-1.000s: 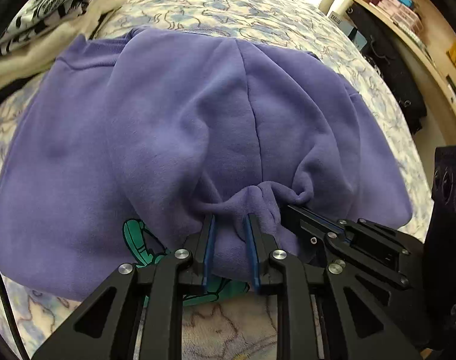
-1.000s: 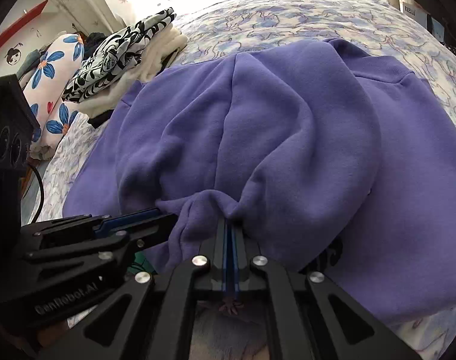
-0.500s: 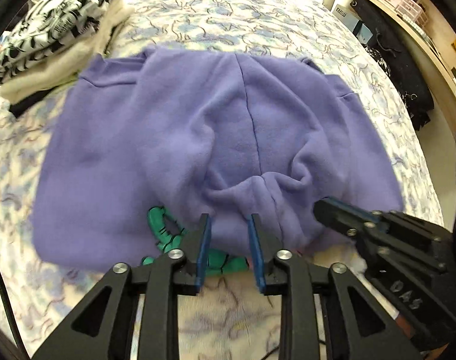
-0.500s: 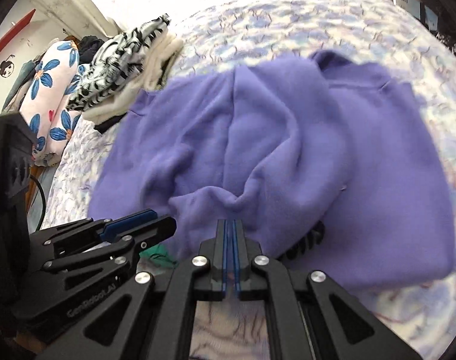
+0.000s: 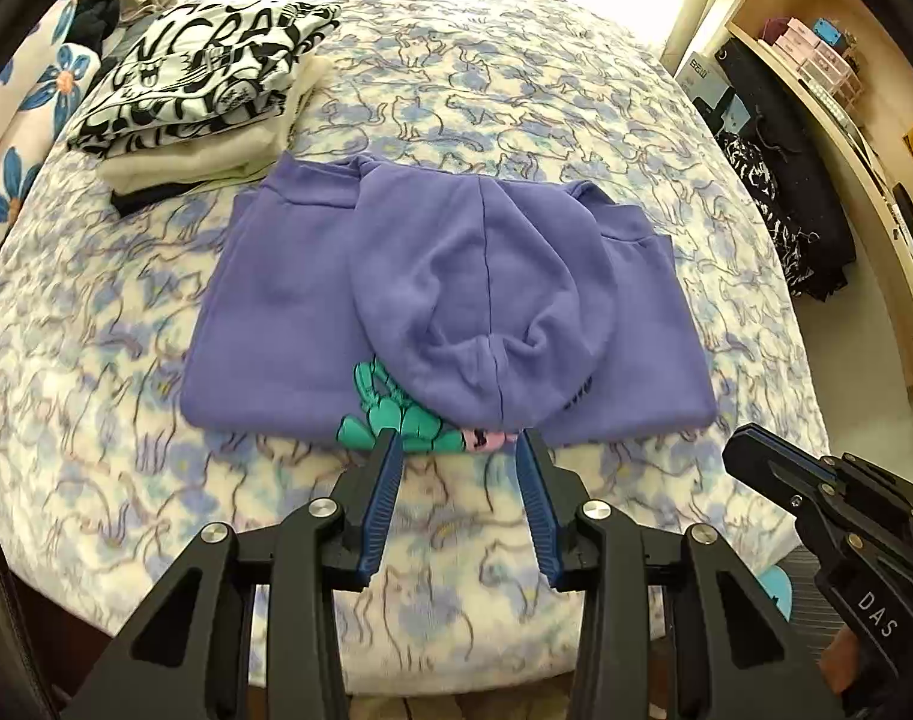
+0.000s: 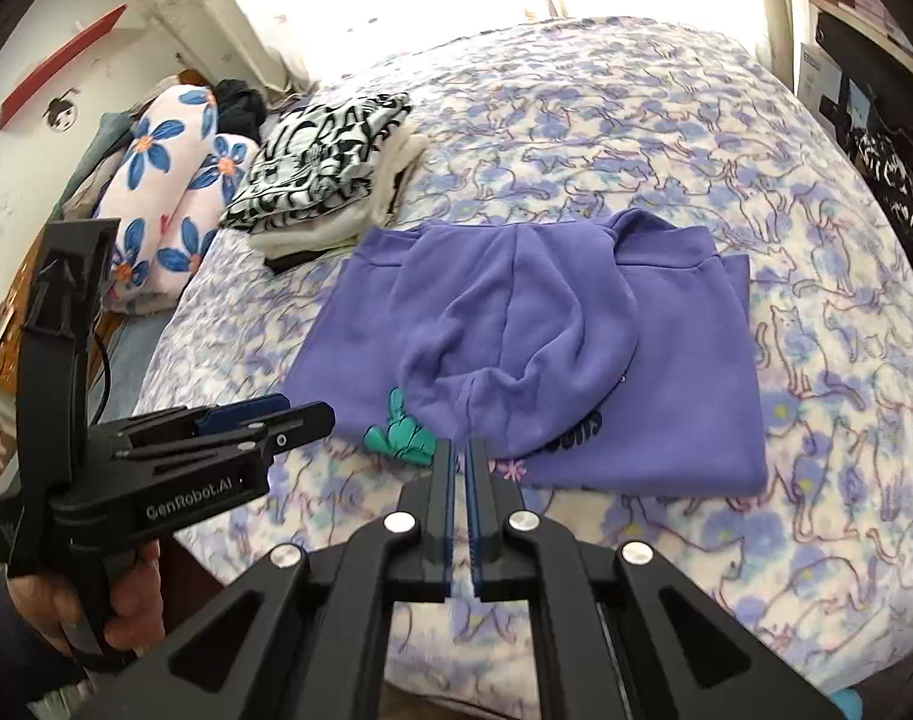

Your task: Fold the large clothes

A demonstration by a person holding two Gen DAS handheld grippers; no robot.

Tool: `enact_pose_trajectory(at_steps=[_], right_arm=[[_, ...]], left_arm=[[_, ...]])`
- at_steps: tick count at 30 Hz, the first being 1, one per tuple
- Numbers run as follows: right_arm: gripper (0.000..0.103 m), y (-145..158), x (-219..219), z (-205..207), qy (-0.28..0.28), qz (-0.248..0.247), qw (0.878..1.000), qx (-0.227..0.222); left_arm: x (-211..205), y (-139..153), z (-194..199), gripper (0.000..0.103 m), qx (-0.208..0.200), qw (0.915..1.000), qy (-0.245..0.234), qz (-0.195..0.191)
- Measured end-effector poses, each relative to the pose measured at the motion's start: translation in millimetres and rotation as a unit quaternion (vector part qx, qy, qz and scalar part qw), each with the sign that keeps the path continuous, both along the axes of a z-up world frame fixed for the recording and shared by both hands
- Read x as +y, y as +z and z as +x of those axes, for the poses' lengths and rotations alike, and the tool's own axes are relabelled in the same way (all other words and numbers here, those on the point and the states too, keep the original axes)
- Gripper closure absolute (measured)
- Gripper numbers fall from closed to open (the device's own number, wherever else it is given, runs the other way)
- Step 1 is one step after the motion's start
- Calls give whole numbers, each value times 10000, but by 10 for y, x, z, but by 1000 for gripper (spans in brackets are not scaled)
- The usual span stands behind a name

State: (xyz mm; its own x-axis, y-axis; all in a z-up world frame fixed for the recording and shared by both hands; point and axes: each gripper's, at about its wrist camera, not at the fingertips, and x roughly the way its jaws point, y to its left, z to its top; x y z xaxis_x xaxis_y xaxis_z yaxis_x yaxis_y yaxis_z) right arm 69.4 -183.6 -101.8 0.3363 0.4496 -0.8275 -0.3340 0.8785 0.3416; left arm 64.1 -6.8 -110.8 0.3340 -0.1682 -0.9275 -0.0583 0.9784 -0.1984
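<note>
— Where was the hoodie [image 5: 444,306] when you looked?

— Flat on the bed [image 5: 516,96], straight ahead of both tools and below them, folded into a broad block. Its long side ran across, from one tool's side to the other's. The hood [image 5: 486,312] was laid back over the middle, its tip pointing toward the tools, with a bit of green print [image 5: 396,414] peeking out under the near edge.

— And the tools, were they holding it?

— Neither. The left gripper [image 5: 459,450] had its jaws opening, nothing between them but the blanket beyond; the near edge of the hoodie sat just past its fingertips. The right gripper [image 6: 461,456] had its blades closed together, empty, their tips just short of that same edge.

— Which one was nearer?

— Hard to call. Both hung over the near edge by the hood's tip, side by side, the left one [image 6: 258,420] just to the left of the right one. Each outer end of the block lay well out to its own side.

— So what next, you reckon?

— My guess: another fold across the long side, each tool going outward to a corner. Or it joins the folded pile [image 5: 216,84] ahead and to the left of it.
</note>
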Motion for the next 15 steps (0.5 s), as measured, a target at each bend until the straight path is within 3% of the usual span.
enact_pose_trajectory(at_steps=[5,10,13,15], right_arm=[[100,73,-18,-178,159,-109,9998,-48],[100,-73,21,-276,235,-68,9997,82],[100,-172,86,-304,227,-75,9997,59],[100,-253,165,-309,256,-113,9996,-47]], left_arm=[[51,11,-244,60,127,9999,100,-59],[143,-209,-417,59,340,9988,291,-222],[247,-436,-473,58,510,9958,482,-585],[334,-584,-491,50,524,9930,632,-853]])
